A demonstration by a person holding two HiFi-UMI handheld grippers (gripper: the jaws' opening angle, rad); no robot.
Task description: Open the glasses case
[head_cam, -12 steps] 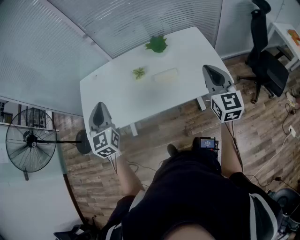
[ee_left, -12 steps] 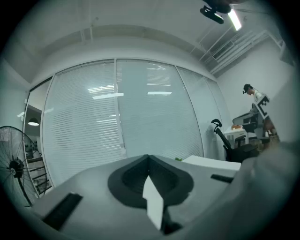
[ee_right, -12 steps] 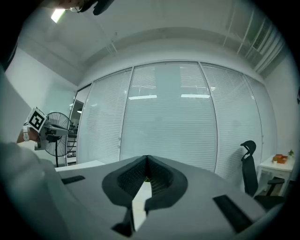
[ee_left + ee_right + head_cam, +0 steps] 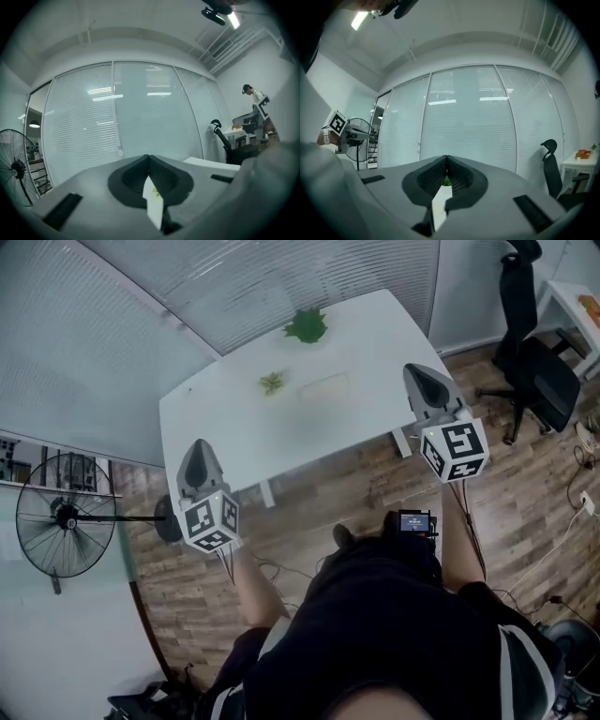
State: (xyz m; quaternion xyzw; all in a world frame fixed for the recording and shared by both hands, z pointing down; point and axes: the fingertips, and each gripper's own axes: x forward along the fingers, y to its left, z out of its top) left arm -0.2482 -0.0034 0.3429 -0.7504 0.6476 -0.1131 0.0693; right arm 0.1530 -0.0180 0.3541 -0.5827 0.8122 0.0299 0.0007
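Note:
The glasses case (image 4: 323, 387), pale and flat, lies closed on the white table (image 4: 234, 427) between its middle and far edge. My left gripper (image 4: 194, 457) hangs over the table's near left corner, well short of the case. My right gripper (image 4: 422, 381) is held beside the table's right edge, to the right of the case. In the left gripper view my left gripper (image 4: 148, 157) has its jaws together, with nothing between them. The right gripper (image 4: 446, 159) is likewise shut and empty in its own view. Both point level toward the blinds.
A larger green plant (image 4: 307, 326) and a small one (image 4: 272, 382) stand on the table behind and left of the case. A standing fan (image 4: 66, 517) is on the left, a black office chair (image 4: 534, 362) on the right. Wooden floor lies below.
Only the head view has shifted slightly; the grippers and the case keep their places.

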